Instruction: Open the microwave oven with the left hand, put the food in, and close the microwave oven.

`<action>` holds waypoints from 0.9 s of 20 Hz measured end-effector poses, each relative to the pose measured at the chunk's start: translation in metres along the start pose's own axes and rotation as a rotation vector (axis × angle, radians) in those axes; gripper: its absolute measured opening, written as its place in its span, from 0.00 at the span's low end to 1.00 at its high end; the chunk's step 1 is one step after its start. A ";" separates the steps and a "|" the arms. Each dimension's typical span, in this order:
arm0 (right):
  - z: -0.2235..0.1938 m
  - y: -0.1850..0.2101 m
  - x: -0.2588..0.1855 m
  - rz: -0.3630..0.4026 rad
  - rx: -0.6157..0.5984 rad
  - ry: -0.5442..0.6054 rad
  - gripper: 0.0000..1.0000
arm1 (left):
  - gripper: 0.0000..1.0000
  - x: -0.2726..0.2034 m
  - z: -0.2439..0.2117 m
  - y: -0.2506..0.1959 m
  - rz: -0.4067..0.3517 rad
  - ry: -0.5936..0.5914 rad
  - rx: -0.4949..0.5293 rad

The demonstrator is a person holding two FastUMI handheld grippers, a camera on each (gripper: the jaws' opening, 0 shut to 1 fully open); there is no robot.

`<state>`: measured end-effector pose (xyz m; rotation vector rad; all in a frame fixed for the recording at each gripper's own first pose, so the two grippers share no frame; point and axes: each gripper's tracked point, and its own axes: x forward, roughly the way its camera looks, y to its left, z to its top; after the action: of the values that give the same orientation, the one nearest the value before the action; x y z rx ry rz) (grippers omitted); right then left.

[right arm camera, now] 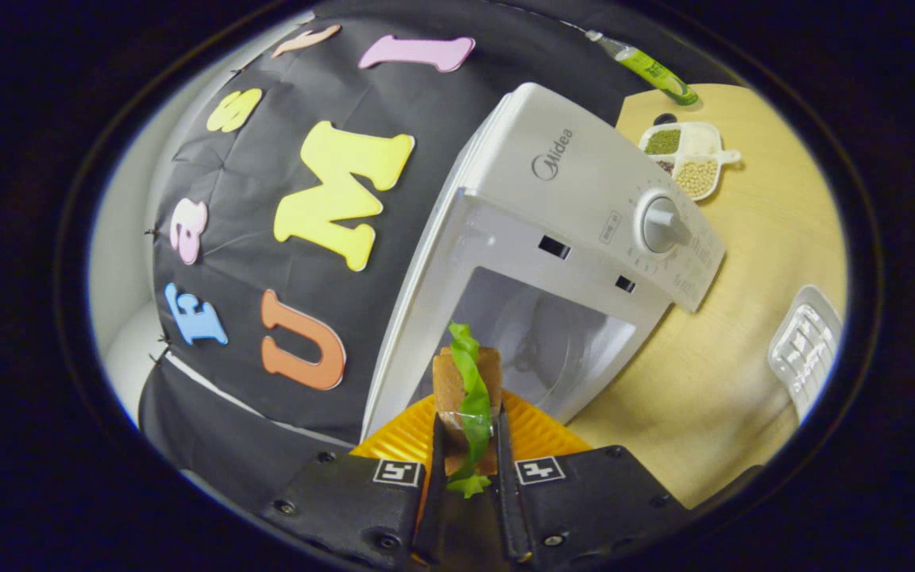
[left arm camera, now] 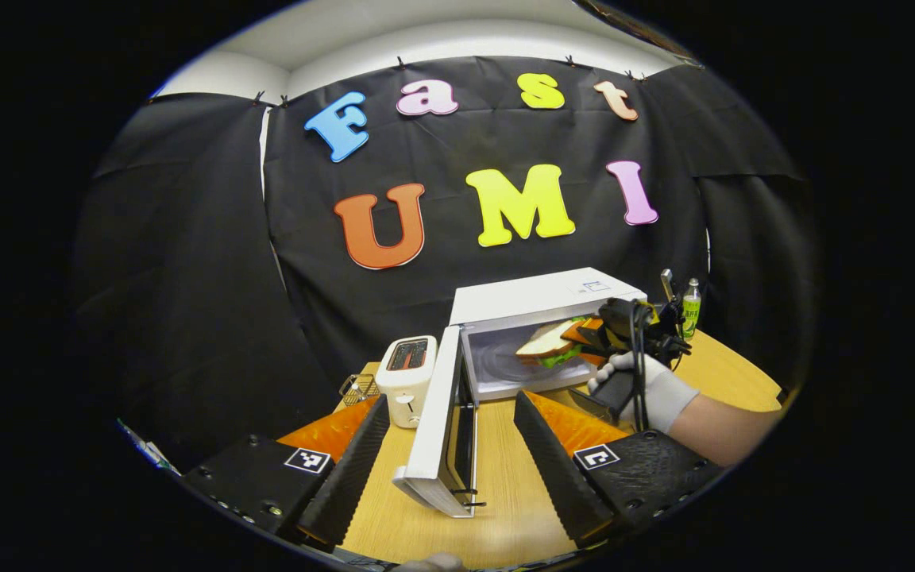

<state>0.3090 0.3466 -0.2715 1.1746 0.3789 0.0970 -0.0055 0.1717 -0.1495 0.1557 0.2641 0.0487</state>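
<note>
The right tool pinches the sandwich between both fingers, bread slices on edge with lettuce showing along the seam. In the left gripper view the sandwich hangs right at the mouth of the microwave, its long axis pointing into the cavity, the gloved hand behind it. So the food lies straight ahead of the right tool, and the cavity straight ahead of the food; the move to come looks like a plain push forward and then a release onto the turntable. The sandwich seems partly across the threshold, though how deep I cannot tell.

The left tool is spread wide and holds nothing, with the open door standing between its fingers (swung out toward the camera, edge on). That hand is the nearer one to the door, well placed to shut it once the food is in.

The desk is pale wood. A toaster stands just left of the door, a bottle at the far right, and a divided dish of grains and a clear tray lie beyond the microwave, against the black cloth wall
</note>
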 end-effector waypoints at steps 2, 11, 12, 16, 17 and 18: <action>-0.012 0.000 0.024 -0.018 0.023 -0.036 0.30 | 0.95 0.003 -0.004 0.007 0.003 0.012 -0.001; -0.026 -0.032 0.088 -0.119 -0.114 -0.148 0.27 | 0.95 0.021 -0.011 0.022 0.009 0.020 -0.020; -0.025 -0.039 0.089 -0.159 -0.207 -0.158 0.29 | 0.95 0.022 -0.013 0.022 0.007 0.018 -0.023; -0.017 -0.046 0.082 -0.232 -0.539 -0.159 0.65 | 0.95 0.023 -0.015 0.027 0.030 0.013 -0.012; -0.006 -0.048 0.079 -0.263 -0.612 -0.191 0.67 | 0.95 0.023 -0.013 0.027 0.034 0.009 -0.012; 0.004 -0.049 0.072 -0.285 -0.684 -0.225 0.68 | 0.95 0.023 -0.014 0.027 0.038 0.007 -0.013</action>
<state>0.3714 0.3431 -0.3319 0.4423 0.2762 -0.1463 0.0119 0.2022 -0.1641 0.1478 0.2679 0.0882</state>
